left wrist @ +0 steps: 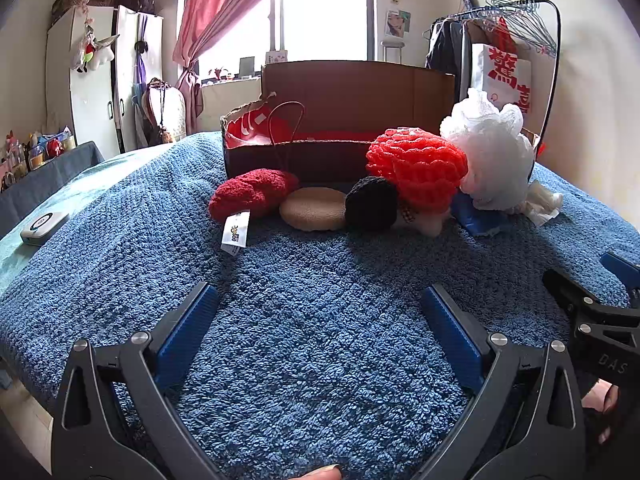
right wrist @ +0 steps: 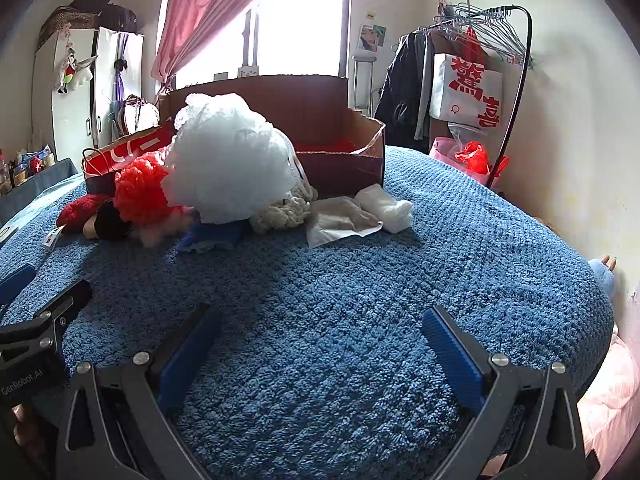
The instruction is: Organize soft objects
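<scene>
Above blue blanket (left wrist: 320,280), both tools (left wrist: 320,304) (right wrist: 320,324) wide.

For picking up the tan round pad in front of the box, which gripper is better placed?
Probably the left. The tan round pad lies almost straight ahead of the open left gripper. From the open right gripper, the pile sits off to its left and the pad is not visible.

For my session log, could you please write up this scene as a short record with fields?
surface: blue blanket
container: cardboard box, open, behind the pile
soft objects: red plush, tan round pad, black ball, red crochet piece, white mesh pouf, all on the blanket before the box
left gripper: open, empty
right gripper: open, empty
progress: nothing grasped yet
</scene>
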Demonstrator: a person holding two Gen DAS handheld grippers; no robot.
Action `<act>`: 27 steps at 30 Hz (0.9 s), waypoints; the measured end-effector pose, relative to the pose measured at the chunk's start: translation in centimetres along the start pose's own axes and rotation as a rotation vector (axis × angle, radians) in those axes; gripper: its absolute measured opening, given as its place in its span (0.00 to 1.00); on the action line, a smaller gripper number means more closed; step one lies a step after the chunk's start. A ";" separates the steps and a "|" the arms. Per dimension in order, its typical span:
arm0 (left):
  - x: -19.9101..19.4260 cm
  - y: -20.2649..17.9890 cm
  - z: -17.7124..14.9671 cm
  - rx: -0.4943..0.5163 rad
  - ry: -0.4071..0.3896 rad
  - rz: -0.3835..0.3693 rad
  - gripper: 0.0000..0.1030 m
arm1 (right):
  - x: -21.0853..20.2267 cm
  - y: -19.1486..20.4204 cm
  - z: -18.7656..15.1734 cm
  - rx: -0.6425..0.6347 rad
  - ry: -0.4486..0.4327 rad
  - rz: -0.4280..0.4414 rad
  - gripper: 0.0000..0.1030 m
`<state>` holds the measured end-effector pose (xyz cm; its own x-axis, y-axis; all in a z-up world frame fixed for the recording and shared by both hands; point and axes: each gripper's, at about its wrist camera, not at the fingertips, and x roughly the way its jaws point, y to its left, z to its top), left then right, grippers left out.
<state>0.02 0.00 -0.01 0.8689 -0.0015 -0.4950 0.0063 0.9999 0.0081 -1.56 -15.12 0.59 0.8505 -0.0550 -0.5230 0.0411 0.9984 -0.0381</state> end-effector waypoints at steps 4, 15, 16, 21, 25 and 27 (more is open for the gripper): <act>0.0 0.0 0.0 0.000 0.000 0.000 1.00 | 0.0 0.0 0.0 0.000 0.000 0.000 1.00; 0.0 0.0 0.0 -0.001 0.002 -0.001 1.00 | 0.1 0.0 0.0 0.000 0.001 0.000 1.00; 0.0 0.0 0.0 -0.001 0.002 -0.001 1.00 | 0.1 -0.1 0.0 0.000 0.001 0.000 1.00; 0.0 0.0 0.0 -0.001 0.002 -0.001 1.00 | 0.2 -0.1 0.0 0.000 0.001 0.000 1.00; 0.0 0.0 0.0 -0.001 0.002 -0.001 1.00 | 0.2 -0.1 0.0 0.001 0.002 0.000 1.00; 0.0 0.0 0.0 -0.001 0.002 -0.001 1.00 | 0.2 -0.1 0.0 0.000 0.002 0.000 1.00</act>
<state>0.03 0.01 -0.01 0.8677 -0.0023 -0.4970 0.0065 1.0000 0.0067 -1.40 -15.22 0.51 0.8497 -0.0554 -0.5244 0.0417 0.9984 -0.0379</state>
